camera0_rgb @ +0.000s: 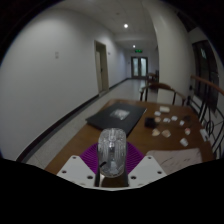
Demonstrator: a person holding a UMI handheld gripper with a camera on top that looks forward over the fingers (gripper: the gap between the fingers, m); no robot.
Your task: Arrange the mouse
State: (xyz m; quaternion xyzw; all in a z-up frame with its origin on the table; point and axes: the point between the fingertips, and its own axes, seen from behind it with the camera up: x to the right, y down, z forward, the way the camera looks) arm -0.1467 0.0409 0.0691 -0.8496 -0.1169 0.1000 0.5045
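A grey, translucent-looking mouse [112, 152] stands between my two fingers, long axis pointing away from me, above the brown table [75, 135]. Purple pads [91, 156] show on both sides of it and press against its flanks. My gripper [112, 160] is shut on the mouse and holds it over the near part of the table. The mouse's underside is hidden.
A black laptop or mat [118, 116] lies on the table just beyond the mouse. White papers and small items [172, 124] lie to the right, with chairs [165, 96] behind. A corridor with doors [101, 68] runs beyond.
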